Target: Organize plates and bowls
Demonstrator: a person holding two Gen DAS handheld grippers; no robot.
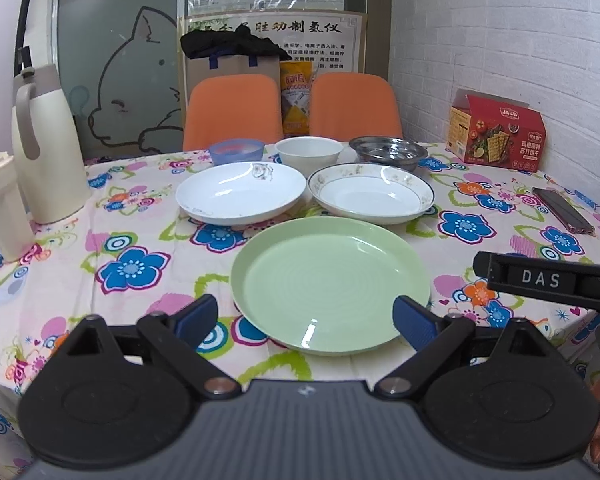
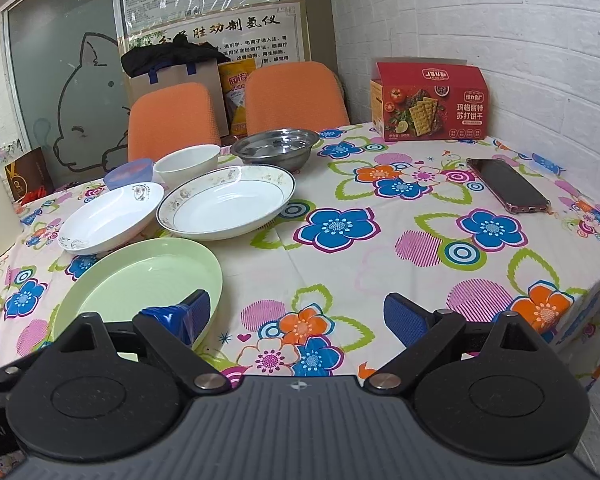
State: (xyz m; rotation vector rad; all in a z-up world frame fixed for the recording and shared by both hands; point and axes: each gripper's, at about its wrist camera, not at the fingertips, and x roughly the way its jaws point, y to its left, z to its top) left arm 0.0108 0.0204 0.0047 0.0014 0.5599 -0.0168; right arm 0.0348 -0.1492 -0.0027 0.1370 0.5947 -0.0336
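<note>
Three plates are sitting on the flowered tablecloth [image 1: 112,216]: a green plate [image 1: 332,284] nearest the camera, a plain white plate [image 1: 240,192] behind it to the left, and a gold-rimmed white plate [image 1: 372,194] behind it to the right. The two white plates are lying just beside each other, rims nearly touching. Three bowls are lining up behind them: a blue bowl [image 1: 237,151], a white bowl [image 1: 309,153] and a steel bowl [image 1: 388,152].

The left gripper [image 1: 306,318] is hovering over the near edge of the green plate with its jaws spread wide, holding nothing. The right gripper [image 2: 296,316] is hanging just right of the same plate, jaws equally wide and empty, its left finger [image 2: 194,314] showing in front of the plate's rim; whether it is touching cannot be told.

To the right of the dishes a broad stretch of cloth is lying bare, with only a phone [image 2: 508,190] near the right edge and a red cracker box [image 2: 430,102] at the back against the brick wall. At the left edge two cream jugs [image 1: 46,144] are standing. Two orange chairs [image 1: 232,110] are facing the far edge.

The other gripper's body is reading "DAS" in the left view, and large Chinese characters are running across the poster [image 1: 272,30] behind the chairs; the box's smaller print is not readable
</note>
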